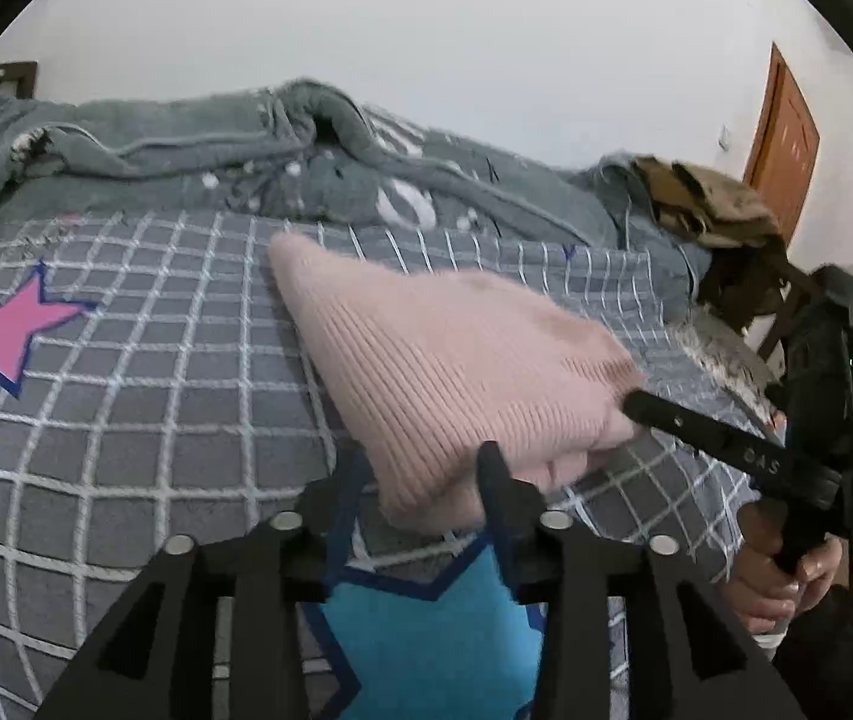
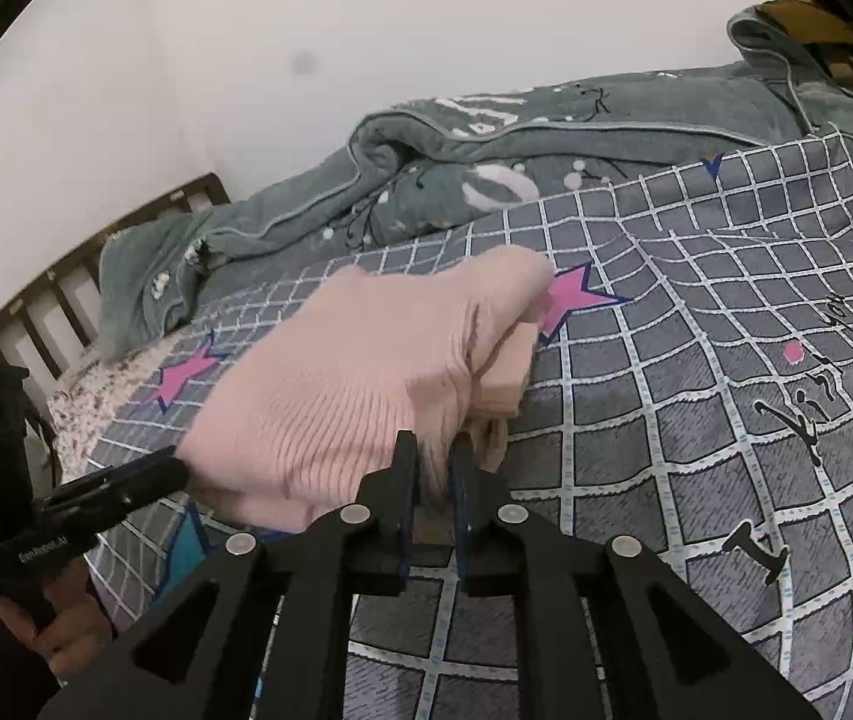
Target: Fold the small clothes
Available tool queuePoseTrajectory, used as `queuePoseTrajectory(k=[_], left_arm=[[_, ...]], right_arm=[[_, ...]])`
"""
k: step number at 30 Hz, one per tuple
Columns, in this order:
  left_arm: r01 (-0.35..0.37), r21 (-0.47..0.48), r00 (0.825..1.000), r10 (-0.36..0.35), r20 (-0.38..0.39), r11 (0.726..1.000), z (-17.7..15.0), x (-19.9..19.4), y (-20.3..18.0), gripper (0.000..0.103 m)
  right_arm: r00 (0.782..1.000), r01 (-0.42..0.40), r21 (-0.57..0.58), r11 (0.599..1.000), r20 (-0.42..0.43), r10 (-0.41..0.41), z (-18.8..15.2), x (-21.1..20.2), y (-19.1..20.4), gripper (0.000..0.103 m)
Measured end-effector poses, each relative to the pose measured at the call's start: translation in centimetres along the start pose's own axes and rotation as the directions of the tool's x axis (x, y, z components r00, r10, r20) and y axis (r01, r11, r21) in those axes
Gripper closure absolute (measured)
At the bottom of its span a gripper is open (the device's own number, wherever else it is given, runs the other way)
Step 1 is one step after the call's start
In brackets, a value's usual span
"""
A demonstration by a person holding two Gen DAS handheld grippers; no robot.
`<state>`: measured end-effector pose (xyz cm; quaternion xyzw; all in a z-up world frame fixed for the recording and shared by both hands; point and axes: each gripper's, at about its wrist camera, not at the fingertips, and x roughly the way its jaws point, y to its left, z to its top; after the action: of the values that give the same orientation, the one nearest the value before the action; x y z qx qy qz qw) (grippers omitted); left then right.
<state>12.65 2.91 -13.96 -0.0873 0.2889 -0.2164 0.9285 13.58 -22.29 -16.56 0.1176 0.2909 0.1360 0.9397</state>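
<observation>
- The grey checked bedspread (image 1: 126,396) with pink and blue stars spreads out under and ahead of both pairs of jaws.
- A rumpled grey-green blanket (image 2: 426,162) lies heaped along the far side, well beyond the jaws.
- The pink ribbed knit garment (image 1: 444,360), partly folded, rests on the bedspread right in front of both grippers; its near edge is lifted off the bedspread.
- The right gripper (image 2: 433,450) has its jaws nearly together, pinching the near edge of the pink knit; cloth shows in the narrow gap.
- The left gripper (image 1: 426,468) has its jaws partly apart; the garment's near corner lies between them. One finger (image 1: 495,480) touches the cloth, the other is mostly hidden, so it seems not to be gripping.
- A hand (image 1: 780,582) holds the right gripper's handle, off to the right of the left jaws.
</observation>
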Motion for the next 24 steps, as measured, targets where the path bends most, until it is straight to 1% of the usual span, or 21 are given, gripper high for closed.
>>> queuePoseTrajectory(k=[1, 2, 5, 7, 9, 11, 14, 16, 20, 22, 24], left_arm=[[-0.006, -0.006, 1.000, 0.006, 0.012, 1.000, 0.2, -0.1, 0.1, 0.054], [-0.013, -0.014, 1.000, 0.014, 0.025, 1.000, 0.5, -0.1, 0.3, 0.054], [-0.020, -0.042, 0.999, 0.021, 0.025, 0.999, 1.3, 0.6, 0.7, 0.054], [-0.029, -0.059, 0.999, 0.031, 0.026, 0.998, 2.0, 1.5, 0.7, 0.054], [-0.040, -0.063, 0.999, 0.041, 0.023, 0.997, 2.5, 2.4, 0.6, 0.054], [-0.042, -0.070, 0.999, 0.043, 0.019, 0.997, 2.9, 3.1, 0.6, 0.054], [-0.046, -0.076, 0.999, 0.047, 0.016, 0.996, 3.3, 3.6, 0.6, 0.054], [-0.057, -0.081, 0.998, 0.058, 0.013, 0.995, 3.5, 4.0, 0.8, 0.054], [-0.056, -0.109, 0.998, 0.054, -0.021, 0.992, 3.6, 5.2, 1.3, 0.053], [-0.063, -0.100, 0.998, 0.059, -0.039, 0.993, 3.5, 5.7, 1.3, 0.050], [-0.062, -0.085, 0.997, 0.057, -0.053, 0.994, 3.4, 6.0, 1.2, 0.050]], right_arm=[[1.000, 0.000, 0.006, 1.000, 0.011, 0.000, 0.1, -0.3, -0.1, 0.088], [1.000, 0.006, 0.010, 1.000, 0.027, -0.006, 0.3, -0.6, -0.2, 0.088], [0.998, 0.029, 0.000, 1.000, 0.062, -0.029, 0.7, -1.0, 0.1, 0.088], [0.996, 0.030, -0.006, 1.000, 0.085, -0.030, 1.1, -1.0, 0.4, 0.087], [0.995, 0.032, -0.013, 0.999, 0.094, -0.030, 1.3, -0.6, 0.7, 0.082], [0.994, 0.048, -0.018, 0.999, 0.103, -0.046, 1.5, -0.1, 1.0, 0.082], [0.995, 0.052, -0.018, 0.998, 0.088, -0.050, 1.5, 0.7, 1.0, 0.081], [0.995, 0.069, -0.023, 0.997, 0.075, -0.068, 1.4, 1.4, 1.0, 0.082], [0.993, 0.105, -0.047, 0.993, 0.051, -0.103, 1.2, 2.3, 1.2, 0.082], [0.991, 0.129, -0.069, 0.989, 0.041, -0.126, 1.1, 2.8, 1.2, 0.082], [0.988, 0.153, -0.086, 0.985, 0.015, -0.152, 0.9, 3.4, 1.1, 0.081]])
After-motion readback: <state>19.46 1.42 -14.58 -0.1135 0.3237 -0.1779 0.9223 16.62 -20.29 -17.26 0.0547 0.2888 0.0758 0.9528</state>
